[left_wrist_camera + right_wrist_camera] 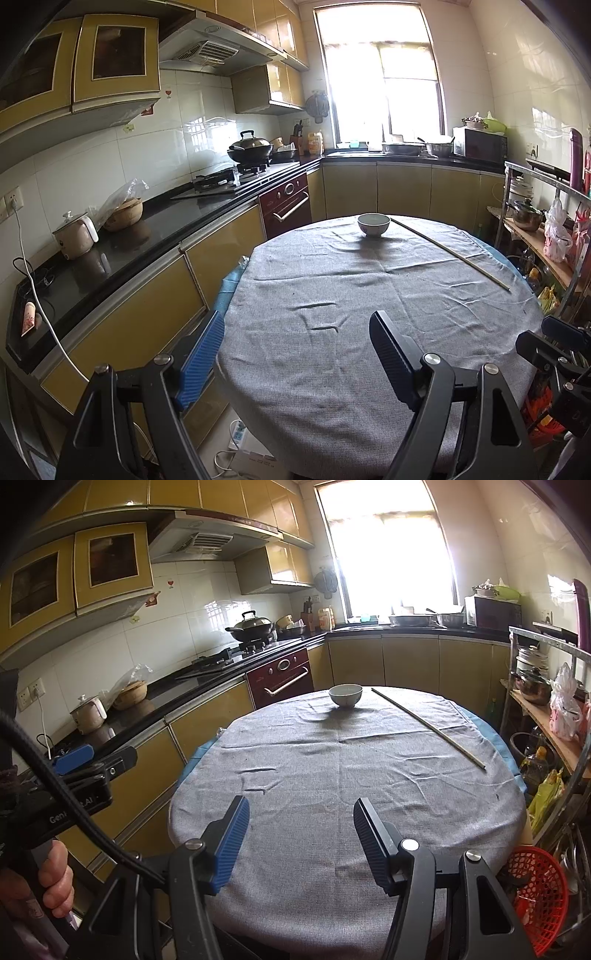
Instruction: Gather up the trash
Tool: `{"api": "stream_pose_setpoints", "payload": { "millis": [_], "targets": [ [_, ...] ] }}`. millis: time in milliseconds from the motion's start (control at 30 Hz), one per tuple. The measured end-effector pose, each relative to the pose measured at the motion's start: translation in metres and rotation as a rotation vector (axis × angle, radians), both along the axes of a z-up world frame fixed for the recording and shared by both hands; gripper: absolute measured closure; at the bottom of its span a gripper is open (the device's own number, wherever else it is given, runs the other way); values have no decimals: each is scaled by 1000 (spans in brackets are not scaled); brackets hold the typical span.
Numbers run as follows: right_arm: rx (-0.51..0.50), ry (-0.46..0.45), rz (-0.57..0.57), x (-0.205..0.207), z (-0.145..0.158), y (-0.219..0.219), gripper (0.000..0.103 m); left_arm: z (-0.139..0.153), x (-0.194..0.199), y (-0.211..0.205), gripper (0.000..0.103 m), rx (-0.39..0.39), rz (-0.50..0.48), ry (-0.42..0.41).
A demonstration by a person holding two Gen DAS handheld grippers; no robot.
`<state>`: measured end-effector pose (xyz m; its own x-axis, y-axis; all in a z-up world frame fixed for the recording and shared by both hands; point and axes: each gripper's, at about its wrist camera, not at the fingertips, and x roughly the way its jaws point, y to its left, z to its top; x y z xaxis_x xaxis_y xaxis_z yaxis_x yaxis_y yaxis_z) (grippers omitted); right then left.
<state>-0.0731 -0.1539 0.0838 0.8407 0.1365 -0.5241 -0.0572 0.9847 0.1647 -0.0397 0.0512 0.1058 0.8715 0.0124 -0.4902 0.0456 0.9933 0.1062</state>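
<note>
A round table under a grey cloth point(332, 369) point(332, 775) fills both views. On its far side stands a white bowl point(373, 224) point(345, 695), with a long thin stick point(448, 253) point(428, 727) lying slantwise to its right. Only a few tiny dark specks show on the cloth. My left gripper point(297, 315) hovers open over the table's near left edge, nothing between its blue pads. Over the near edge my right gripper point(300, 801) also stands open and empty. A hand point(55, 871) holds the left gripper's handle.
A black counter point(147, 236) with a small cooker, a clay pot and a stove runs along the left. A metal rack point(543, 709) with pots and bags stands right of the table, a red mesh basket point(535, 890) below it. A power strip point(238, 434) lies on the floor.
</note>
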Motion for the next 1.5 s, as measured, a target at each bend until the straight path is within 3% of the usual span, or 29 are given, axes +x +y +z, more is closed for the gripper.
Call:
{"api": "stream_pose_setpoints", "payload": {
  "millis": [900, 1500],
  "targets": [
    [-3, 20, -42, 10, -1, -6, 40, -3, 11, -6, 22, -3, -14, 19],
    [-5, 52, -68, 44, -7, -16, 40, -8, 41, -20, 22, 23, -25, 71]
  ]
}}
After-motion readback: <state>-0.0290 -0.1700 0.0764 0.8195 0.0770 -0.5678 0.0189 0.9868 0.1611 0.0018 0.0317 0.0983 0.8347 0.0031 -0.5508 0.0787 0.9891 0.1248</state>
